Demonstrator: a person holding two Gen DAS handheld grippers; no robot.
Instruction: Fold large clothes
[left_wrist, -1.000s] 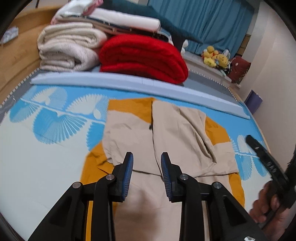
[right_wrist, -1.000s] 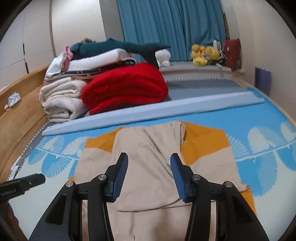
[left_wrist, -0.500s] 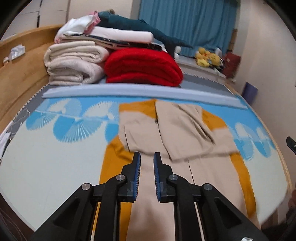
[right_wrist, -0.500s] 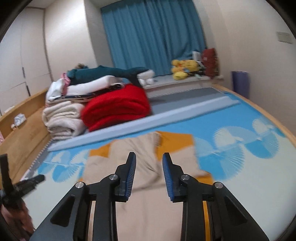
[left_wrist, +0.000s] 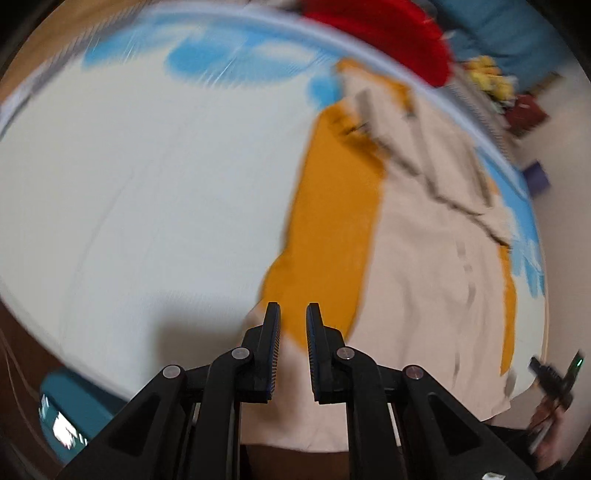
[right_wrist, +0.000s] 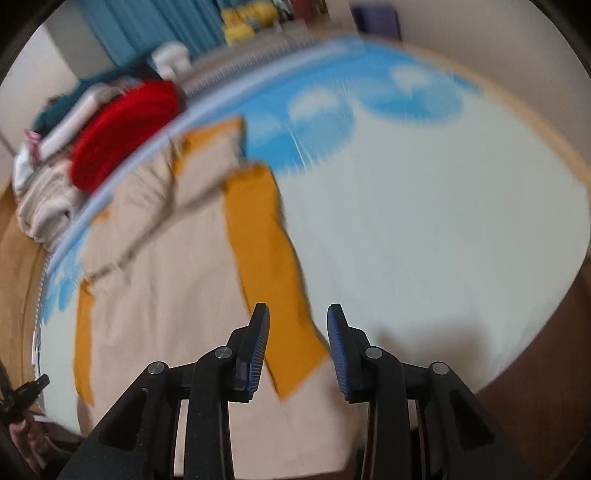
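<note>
Left tongs (left_wrist: 292, 321) narrow, right tongs (right_wrist: 298, 325) wider, both empty over beige-and-mustard cloth garment (left_wrist: 424, 266), lower centre. Grab bottom hem corners evenly, imo.

both tongs have swung down over the coat's (left_wrist: 424, 266) near hem, right tongs (right_wrist: 298, 343) reopened wider.

left gripper (left_wrist: 292, 317): black, blue-padded, jaws narrowly parted, empty, over near hem of beige-and-mustard fabric garment (left_wrist: 424, 258); garment spread on white-and-blue patterned bed (left_wrist: 147, 184); folded red blanket (left_wrist: 388, 33) beyond; view blurred.
</note>
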